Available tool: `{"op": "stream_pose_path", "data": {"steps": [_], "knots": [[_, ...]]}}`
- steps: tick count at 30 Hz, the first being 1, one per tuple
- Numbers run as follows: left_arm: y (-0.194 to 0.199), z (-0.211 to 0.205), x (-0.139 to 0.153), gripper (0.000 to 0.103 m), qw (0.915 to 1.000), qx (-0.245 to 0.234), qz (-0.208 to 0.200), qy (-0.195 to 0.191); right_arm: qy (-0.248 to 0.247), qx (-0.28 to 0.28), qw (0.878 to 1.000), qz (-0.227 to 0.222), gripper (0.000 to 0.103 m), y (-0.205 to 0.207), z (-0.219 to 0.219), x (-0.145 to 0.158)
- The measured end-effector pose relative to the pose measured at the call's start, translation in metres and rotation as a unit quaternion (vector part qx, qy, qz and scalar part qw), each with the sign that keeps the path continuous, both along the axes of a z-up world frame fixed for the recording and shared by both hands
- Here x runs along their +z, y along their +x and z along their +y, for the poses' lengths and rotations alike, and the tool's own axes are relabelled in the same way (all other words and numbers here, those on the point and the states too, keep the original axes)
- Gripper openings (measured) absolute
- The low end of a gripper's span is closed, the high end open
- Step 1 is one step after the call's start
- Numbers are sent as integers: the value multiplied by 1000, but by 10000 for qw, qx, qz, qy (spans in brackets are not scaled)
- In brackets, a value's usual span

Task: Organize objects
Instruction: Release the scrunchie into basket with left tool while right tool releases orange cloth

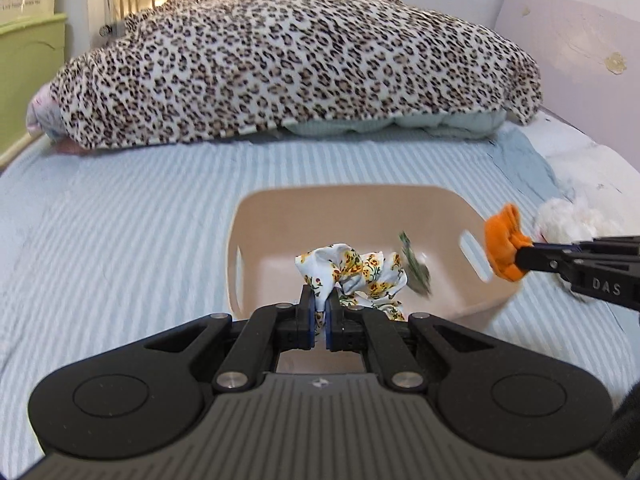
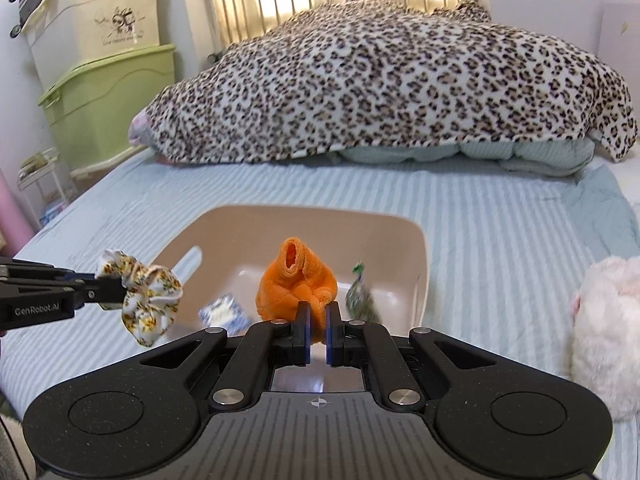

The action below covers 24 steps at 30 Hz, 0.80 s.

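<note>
I've got the left gripper (image 1: pixel 319 312) pinched on the floral scrunchie (image 1: pixel 356 276) and the right gripper (image 2: pixel 318 320) pinched on the orange cloth (image 2: pixel 298 284), both held over the beige bin (image 2: pixel 416 248) on the striped bedsheet (image 1: pixel 120 208). Risks: the scrunchie hangs near the bin's left rim, so an early release could drop it on the sheet; soft fabric may snag on the pads; the bin could slide if bumped. A green wrapper (image 2: pixel 360 292) and blue-white packet (image 2: pixel 222 312) lie inside, print too blurred. Readable: "GenRobot.AI", "DAS" on the tools.
</note>
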<state>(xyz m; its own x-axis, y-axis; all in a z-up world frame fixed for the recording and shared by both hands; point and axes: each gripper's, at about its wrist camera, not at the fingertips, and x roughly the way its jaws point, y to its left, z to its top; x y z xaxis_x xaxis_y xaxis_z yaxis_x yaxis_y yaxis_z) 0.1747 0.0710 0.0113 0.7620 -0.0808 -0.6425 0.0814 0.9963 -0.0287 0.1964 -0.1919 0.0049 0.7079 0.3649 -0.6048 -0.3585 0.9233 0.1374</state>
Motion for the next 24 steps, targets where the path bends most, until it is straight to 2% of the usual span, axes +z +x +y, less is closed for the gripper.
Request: {"op": "stream_pose_path", "data": {"steps": [7,10,14,19,24], "knots": [[39,-5,-10,5,9997,248,50,74,-231,-170,9996,-66,6,23,9,-5],[53,-4,-27,5,9990,378,254,9,-302,-222,9993,16,6,32,13,-13],[67,-5,-51,5,9971,482,571,149,-450,-267,9984,196,6,42,22,-27],[70,-3,-71,5,9951,454,862,151,-670,-246,9966,418,6,50,30,-45],[67,-5,-73,9,9946,351,947,218,-710,-222,9946,728,9,57,32,-55]]}}
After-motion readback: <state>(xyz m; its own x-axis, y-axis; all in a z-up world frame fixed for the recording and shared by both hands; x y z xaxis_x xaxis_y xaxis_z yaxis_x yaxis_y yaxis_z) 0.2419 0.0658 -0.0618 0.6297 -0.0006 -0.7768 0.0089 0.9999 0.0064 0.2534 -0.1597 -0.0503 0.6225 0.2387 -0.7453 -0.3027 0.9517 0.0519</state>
